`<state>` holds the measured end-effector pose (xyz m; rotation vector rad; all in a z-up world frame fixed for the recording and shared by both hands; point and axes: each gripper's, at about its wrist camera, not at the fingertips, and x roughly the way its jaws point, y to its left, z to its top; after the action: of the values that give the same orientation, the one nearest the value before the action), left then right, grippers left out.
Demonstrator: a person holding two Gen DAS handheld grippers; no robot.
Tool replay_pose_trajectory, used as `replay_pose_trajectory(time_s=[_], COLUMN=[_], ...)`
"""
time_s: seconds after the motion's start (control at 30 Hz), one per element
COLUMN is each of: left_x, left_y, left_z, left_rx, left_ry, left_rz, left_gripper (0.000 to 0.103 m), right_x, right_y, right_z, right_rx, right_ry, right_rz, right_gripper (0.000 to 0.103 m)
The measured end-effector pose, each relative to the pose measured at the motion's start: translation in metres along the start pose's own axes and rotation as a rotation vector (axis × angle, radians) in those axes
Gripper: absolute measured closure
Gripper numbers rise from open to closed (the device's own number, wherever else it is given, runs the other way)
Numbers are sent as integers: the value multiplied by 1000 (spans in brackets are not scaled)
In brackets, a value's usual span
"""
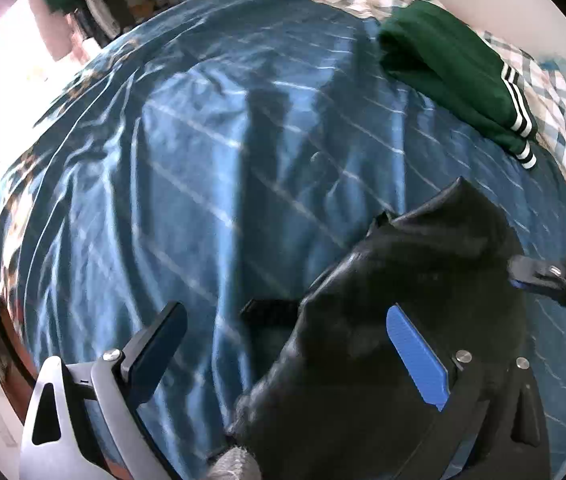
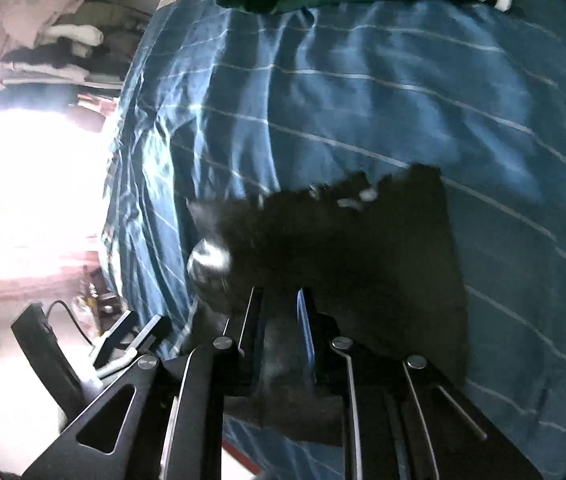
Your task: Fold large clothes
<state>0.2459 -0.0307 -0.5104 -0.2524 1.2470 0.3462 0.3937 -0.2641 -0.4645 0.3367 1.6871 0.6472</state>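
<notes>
Black garment (image 2: 347,248) pinched in R gripper (image 2: 279,308), low centre; L gripper (image 1: 283,352) agape, cloth between, ungripped. Green top (image 1: 455,76) upper right looks folded; black one barely begun.

My left tool (image 1: 283,344) has silver-grey arms with triangular cut-outs, round steel screws at the pivots, one black finger and one with a ribbed blue pad (image 1: 417,354). My right tool (image 2: 279,312) is all black, with the same triangular cut-out, silver screw heads and thin steel rods behind its fingers.
</notes>
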Motion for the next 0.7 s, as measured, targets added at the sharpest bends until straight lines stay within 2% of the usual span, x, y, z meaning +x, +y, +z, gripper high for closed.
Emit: replay_pose_trajectory(time_s=[0.03,0.07,0.1,0.13,0.2,0.23,0.3,0.37,0.4,0.43,0.47,0.53,0.6,0.7], left_x=[6,17,25,38,49,46,25,-8,-19,-31,-36,-34,-13,23], left_y=[-4,-7,-7,-5,3,11,30,55,65,77,83,91,89,75], left_z=[1,2,2,0,-5,-8,-18,-39,-51,-67,-79,-104,-124,-126], left_rx=[12,31,38,35,12,-20,-96,-210,-265,-346,-405,-526,-635,-715], left_ry=[-2,5,17,44,84,92,75,62,65,77,92,153,221,235], left_rz=[15,41,51,58,71,61,48,18,7,-24,-57,-147,-275,-365], left_gripper=[0,0,0,0,0,0,0,1,1,1,1,1,2,4], right_x=[15,41,58,74,74,69,48,13,-2,-17,-26,-45,-58,-72], right_y=[5,5,5,1,8,12,11,-1,-8,-18,-26,-49,-70,-105], right_z=[9,20,30,38,48,51,47,31,23,12,3,-21,-42,-67], right_rx=[-4,-16,-12,12,15,4,-2,9,16,26,37,80,133,220], right_ry=[7,25,34,26,32,51,45,10,-13,-36,-52,-76,-89,-98], right_rz=[-21,-81,-105,-94,-101,-97,-34,27,30,18,2,-46,-55,-42], right_gripper=[86,86,89,91,91,87,85,72,57,40,36,35,35,35])
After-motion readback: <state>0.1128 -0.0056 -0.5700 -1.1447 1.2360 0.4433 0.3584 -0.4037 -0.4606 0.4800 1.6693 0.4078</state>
